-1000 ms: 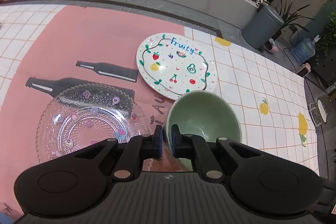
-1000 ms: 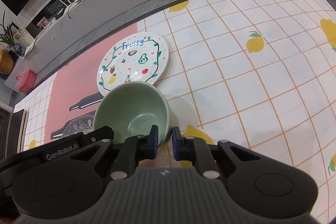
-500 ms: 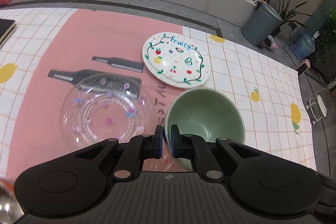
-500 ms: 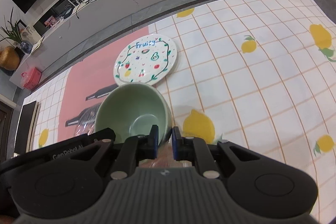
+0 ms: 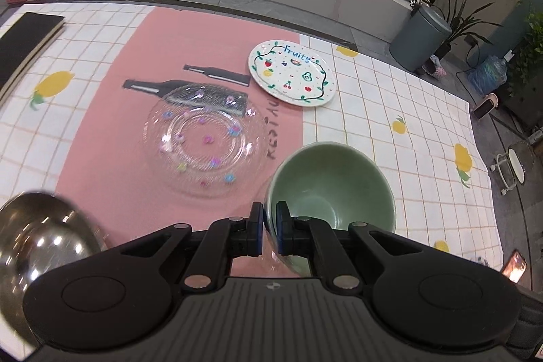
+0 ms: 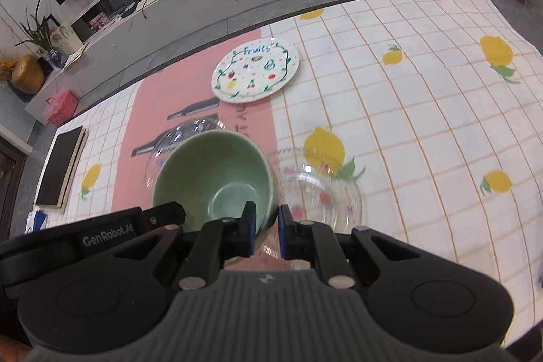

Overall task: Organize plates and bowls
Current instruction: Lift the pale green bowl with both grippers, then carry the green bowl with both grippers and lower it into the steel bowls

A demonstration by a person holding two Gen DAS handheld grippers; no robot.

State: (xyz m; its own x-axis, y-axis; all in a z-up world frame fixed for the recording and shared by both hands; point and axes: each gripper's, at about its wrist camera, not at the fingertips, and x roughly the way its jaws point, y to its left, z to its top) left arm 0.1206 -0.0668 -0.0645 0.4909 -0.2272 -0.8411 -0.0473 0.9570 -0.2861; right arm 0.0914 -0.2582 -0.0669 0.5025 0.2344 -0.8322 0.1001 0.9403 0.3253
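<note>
Left wrist view
Left claw (image 5: 269,228): nearly closed, clamped on the left rim of the green bowl (image 5: 331,184).
Green bowl: raised above the bench (image 5: 400,97), just right of the clear glass plate (image 5: 203,141).
Fruit plate (image 5: 292,73): flat, farther back.
Steel bowl (image 5: 37,236): lower left.

Right wrist view
Right claw (image 6: 266,228): nearly closed, clamped on the bowl's right rim (image 6: 213,182).
Glass bowl (image 6: 319,189): just right of it.

Right claw (image 6: 266,228) pinches the green bowl's (image 6: 212,178) rim.
</note>
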